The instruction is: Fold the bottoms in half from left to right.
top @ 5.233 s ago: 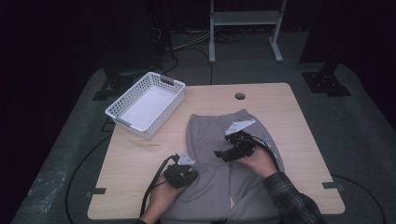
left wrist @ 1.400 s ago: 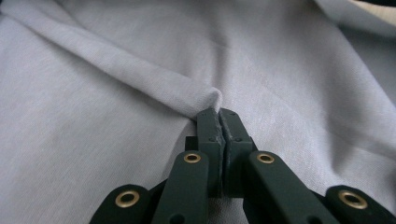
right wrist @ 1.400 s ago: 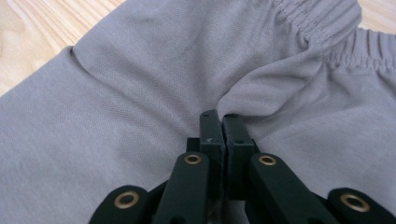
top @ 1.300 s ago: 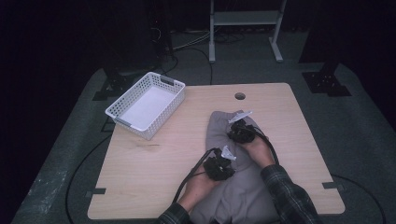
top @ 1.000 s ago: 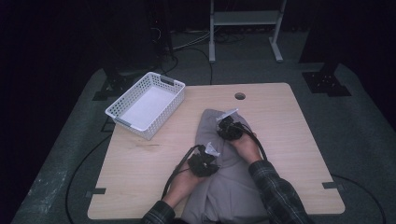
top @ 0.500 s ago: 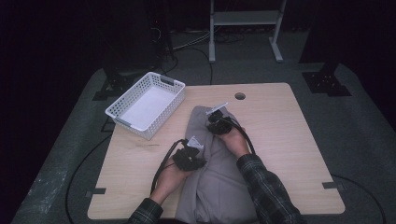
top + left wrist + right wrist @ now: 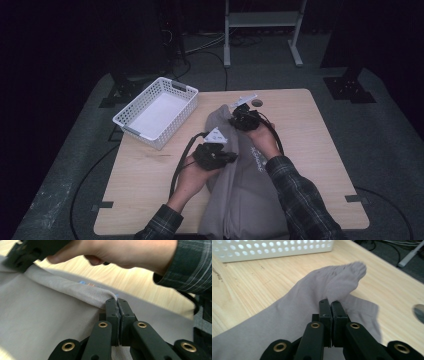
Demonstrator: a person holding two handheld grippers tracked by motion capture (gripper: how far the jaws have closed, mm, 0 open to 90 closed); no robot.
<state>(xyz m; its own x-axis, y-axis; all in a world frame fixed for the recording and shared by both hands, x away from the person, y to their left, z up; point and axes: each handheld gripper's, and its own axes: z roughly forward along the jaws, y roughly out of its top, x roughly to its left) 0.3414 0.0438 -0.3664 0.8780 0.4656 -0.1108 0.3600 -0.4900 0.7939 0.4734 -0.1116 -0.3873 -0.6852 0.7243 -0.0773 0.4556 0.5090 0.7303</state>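
High view: grey garment point(image 7: 245, 185) lies mid-table, white basket point(image 7: 156, 117) at 10 o'clock, table hole point(image 7: 257, 102) at 12. Left gripper view: left gripper point(image 7: 117, 305) clamped on garment edge, other hand point(image 7: 120, 252) above. Right gripper view: right gripper point(image 7: 329, 306) clamped on cloth, basket at 11.

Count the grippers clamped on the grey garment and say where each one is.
2. The left gripper pinches the grey garment at its left edge, mid-table. The right gripper pinches its far end, near the white basket. Both sets of jaws are shut on the fabric.
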